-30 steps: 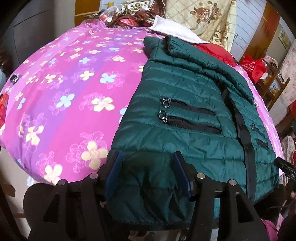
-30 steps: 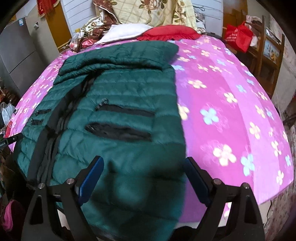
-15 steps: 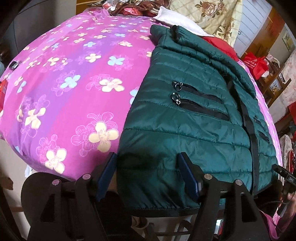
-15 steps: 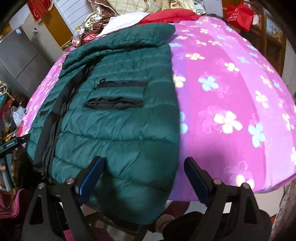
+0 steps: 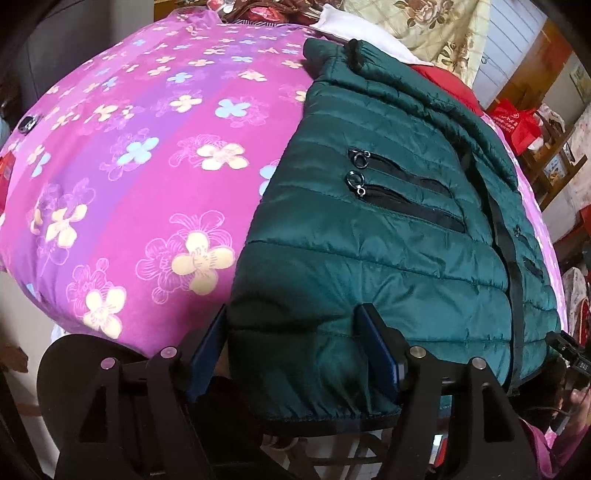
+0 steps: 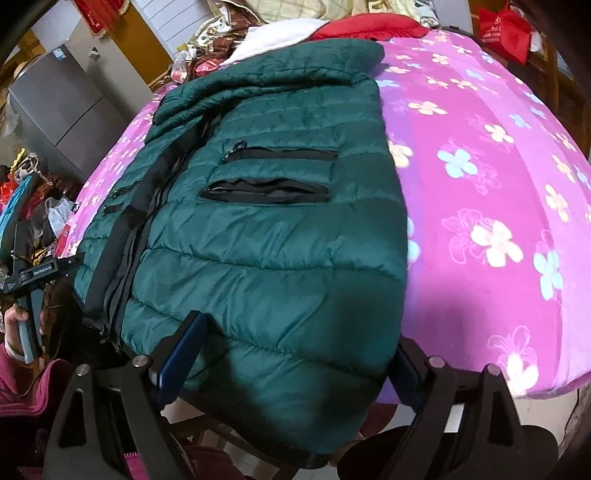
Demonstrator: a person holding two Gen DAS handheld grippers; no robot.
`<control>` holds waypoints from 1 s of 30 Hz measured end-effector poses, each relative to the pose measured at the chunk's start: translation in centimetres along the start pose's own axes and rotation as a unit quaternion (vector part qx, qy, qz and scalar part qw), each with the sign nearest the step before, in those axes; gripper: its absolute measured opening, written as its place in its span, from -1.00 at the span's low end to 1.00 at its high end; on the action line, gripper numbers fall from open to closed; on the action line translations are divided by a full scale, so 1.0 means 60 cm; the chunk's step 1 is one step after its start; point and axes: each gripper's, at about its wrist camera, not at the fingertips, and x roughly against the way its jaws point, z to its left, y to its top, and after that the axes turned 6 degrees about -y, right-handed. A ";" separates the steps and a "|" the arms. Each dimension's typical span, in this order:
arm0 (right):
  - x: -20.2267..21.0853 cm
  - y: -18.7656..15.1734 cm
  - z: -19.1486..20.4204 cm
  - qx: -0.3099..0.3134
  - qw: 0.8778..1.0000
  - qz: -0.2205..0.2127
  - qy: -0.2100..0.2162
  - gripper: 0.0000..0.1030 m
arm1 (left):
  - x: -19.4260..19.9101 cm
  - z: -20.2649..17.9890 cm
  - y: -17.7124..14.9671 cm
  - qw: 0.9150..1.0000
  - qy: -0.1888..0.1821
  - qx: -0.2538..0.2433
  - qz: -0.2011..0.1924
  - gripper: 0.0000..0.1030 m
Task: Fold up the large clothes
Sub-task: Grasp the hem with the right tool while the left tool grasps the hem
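At the near edge of the pink flowered bedspread [image 5: 122, 192], your left gripper [image 5: 295, 350] and right gripper [image 6: 291, 369], both spread, straddle the hem of the dark green quilted puffer jacket [image 6: 273, 236]; next, pinch it.

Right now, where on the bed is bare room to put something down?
Bare bedspread lies on both sides of the green jacket, up to the bed's outer edges. The head end is crowded: a red pillow and heaped bedding.
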 end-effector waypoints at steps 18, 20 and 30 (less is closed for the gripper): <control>0.118 0.068 0.024 0.042 0.990 -0.129 0.032 -0.54 | 0.158 -0.104 0.070 0.988 0.006 -0.065 -0.141 -1.00; 0.130 0.083 0.023 0.038 0.988 -0.144 0.040 -0.54 | 0.175 -0.123 0.087 0.985 0.005 -0.071 -0.156 -1.00; 0.160 0.147 0.003 0.007 0.981 -0.188 0.042 -0.54 | 0.179 -0.164 0.163 0.977 0.025 -0.089 -0.191 -1.00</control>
